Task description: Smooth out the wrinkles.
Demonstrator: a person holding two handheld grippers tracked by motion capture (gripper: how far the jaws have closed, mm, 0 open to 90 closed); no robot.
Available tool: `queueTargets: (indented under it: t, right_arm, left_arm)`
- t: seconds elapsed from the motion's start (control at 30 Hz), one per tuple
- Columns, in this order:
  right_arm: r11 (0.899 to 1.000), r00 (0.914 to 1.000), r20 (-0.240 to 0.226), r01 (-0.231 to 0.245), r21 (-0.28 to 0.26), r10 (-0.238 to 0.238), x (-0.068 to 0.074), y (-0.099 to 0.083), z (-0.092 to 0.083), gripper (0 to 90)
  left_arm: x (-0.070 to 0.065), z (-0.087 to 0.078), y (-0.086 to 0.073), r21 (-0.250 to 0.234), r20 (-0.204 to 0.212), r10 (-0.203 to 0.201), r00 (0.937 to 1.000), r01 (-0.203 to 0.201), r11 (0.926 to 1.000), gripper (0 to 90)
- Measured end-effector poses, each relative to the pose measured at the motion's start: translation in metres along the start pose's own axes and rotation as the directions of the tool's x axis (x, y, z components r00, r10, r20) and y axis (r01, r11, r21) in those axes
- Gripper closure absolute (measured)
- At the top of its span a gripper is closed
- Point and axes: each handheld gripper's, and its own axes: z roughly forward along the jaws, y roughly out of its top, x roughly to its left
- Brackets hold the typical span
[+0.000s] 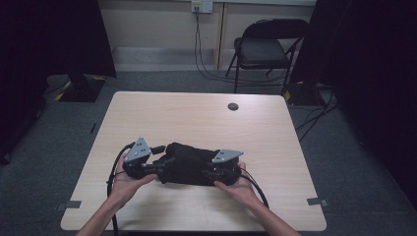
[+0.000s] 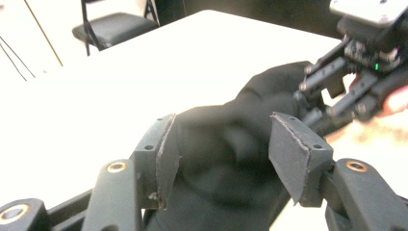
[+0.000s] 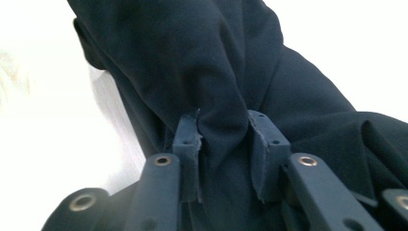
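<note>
The pale wooden worktop (image 1: 196, 118) carries one thing of note: a bundle of black cloth (image 1: 184, 164), bunched into a thick roll near the person's edge and lying crosswise between the two hands. It sits there, by my judgement, because both hands are working it from its ends, either folding or gathering it, and the middle rests on the wood while the ends are handled. A small dark round grommet (image 1: 233, 106) is set in the worktop towards its far edge, well apart from the cloth.

The left tongs (image 1: 158, 158) come at the cloth's left end; in the left gripper view their jaws stand fairly wide on either side of a hump of the fabric (image 2: 226, 159), and I cannot tell for certain that the pads (image 2: 166, 159) press it, so this looks like a loose straddle rather than a firm hold. The right tongs (image 3: 223, 144) are at the opposite end, and their pads have a narrow upright fold of the cloth (image 3: 192, 57) between them, touching it on both sides, which reads as a pinch meant to keep that end gathered.

No container stands on the worktop; the cloth itself encloses nothing that I can make out. Beyond the worktop a folding chair (image 1: 265, 46) stands on the floor.
</note>
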Motion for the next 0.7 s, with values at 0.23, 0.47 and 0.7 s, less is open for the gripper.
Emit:
queueTargets:
  t: [0.23, 0.47, 0.7]
  right_arm:
    - [1.000, 0.9988, -0.047, -0.018, -0.002, 0.018, 0.003, 0.002, -0.008, 51.5]
    - [0.993, 0.9910, -0.080, -0.111, -0.045, 0.108, -0.005, 0.010, -0.047, 49.6]
    - [0.994, 0.9945, 0.048, -0.090, -0.065, 0.093, -0.024, 0.025, -0.037, 41.4]
  left_arm:
    - [0.000, 0.040, 0.024, 0.107, 0.074, -0.018, 0.9971, 0.010, 0.9942, 41.2]
    - [-0.010, 0.060, -0.026, 0.321, 0.078, 0.016, 0.9968, -0.040, 0.9463, 36.5]
    - [-0.009, 0.061, -0.033, 0.295, 0.067, 0.029, 0.9973, -0.048, 0.9544, 35.3]
